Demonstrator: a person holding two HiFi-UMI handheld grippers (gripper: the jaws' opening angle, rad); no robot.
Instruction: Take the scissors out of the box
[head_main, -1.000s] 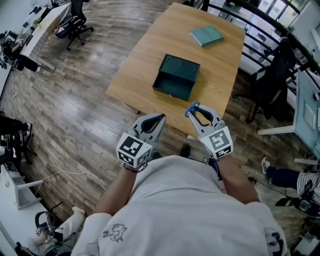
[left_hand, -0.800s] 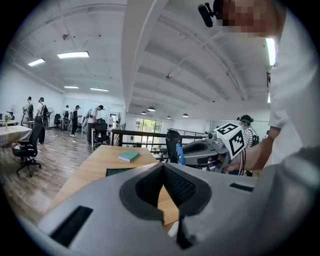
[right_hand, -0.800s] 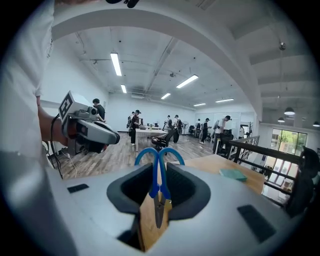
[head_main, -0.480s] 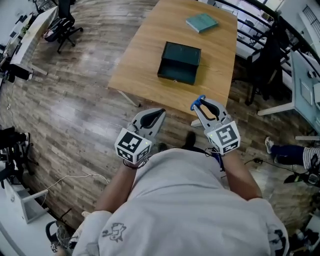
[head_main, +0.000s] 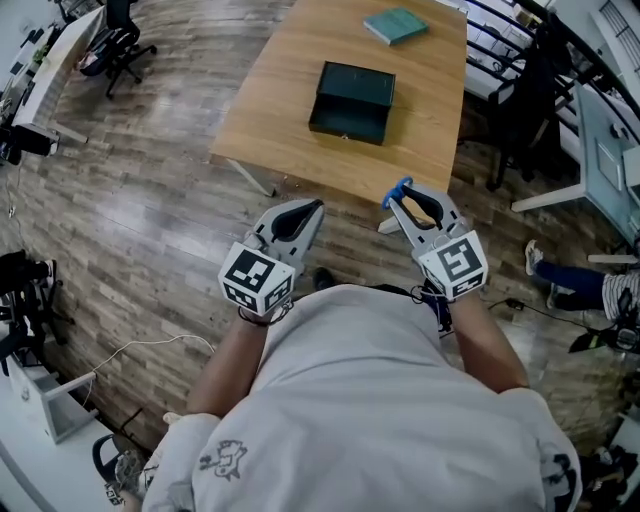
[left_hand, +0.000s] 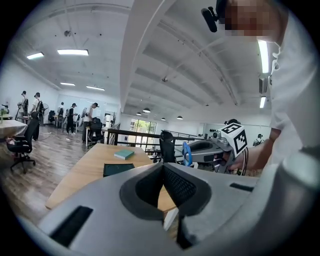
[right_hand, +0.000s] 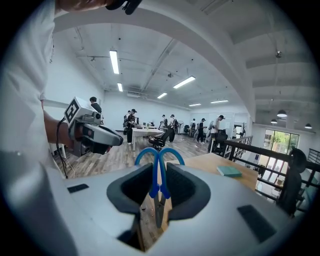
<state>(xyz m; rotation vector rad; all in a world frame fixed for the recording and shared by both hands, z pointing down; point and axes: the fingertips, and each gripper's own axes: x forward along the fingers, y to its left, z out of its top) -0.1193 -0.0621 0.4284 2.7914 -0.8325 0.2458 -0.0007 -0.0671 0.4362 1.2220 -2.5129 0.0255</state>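
Right hand-held gripper (head_main: 404, 201): jaws part-closed on the scissors (right_hand: 159, 186), pads clamping them near the pivot, blue handle loops projecting past the fingertips, blades pointing back toward the palm. Left hand-held gripper (head_main: 301, 213), level with it and just to its left: jaws drawn together, nothing between them. Wooden floor (head_main: 150, 210) lies beneath both. Worktop (head_main: 290, 80): ahead of both fingertips, apart from them. Dark green box (head_main: 352, 100): open and empty on the worktop, straight beyond the gap between the two hand-held grippers. Flat teal object (head_main: 396, 25): past the box, near the far edge.
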